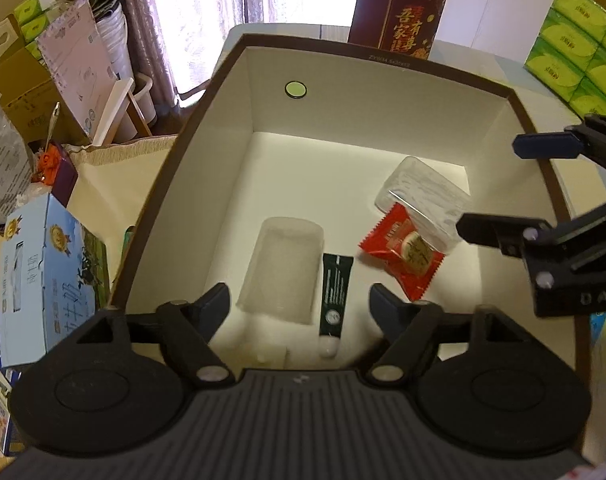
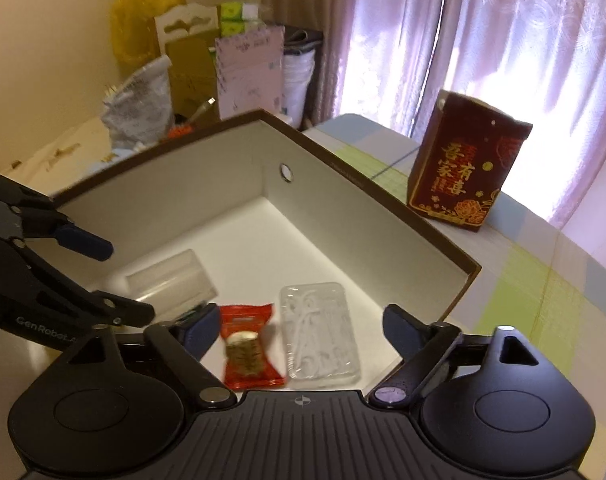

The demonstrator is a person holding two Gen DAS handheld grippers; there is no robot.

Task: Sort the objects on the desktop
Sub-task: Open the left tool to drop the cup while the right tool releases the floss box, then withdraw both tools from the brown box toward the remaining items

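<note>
A large open box with a brown rim (image 1: 383, 58) (image 2: 363, 192) and a white inside holds everything. On its floor lie a clear plastic cup (image 1: 281, 268) (image 2: 171, 284) on its side, a dark green tube (image 1: 335, 296), a red candy wrapper (image 1: 403, 256) (image 2: 249, 348) and a clear plastic case (image 1: 423, 200) (image 2: 319, 336). My left gripper (image 1: 299, 300) (image 2: 123, 280) hangs open above the cup and tube, holding nothing. My right gripper (image 2: 301, 320) (image 1: 491, 188) is open over the candy and the clear case, also holding nothing.
A dark red carton with gold lettering (image 1: 399, 12) (image 2: 467, 164) stands behind the box on the checkered tablecloth (image 2: 543, 280). Green tissue packs (image 1: 575, 48) are stacked at far right. A blue milk carton (image 1: 51, 272) and bags and boxes crowd the left side.
</note>
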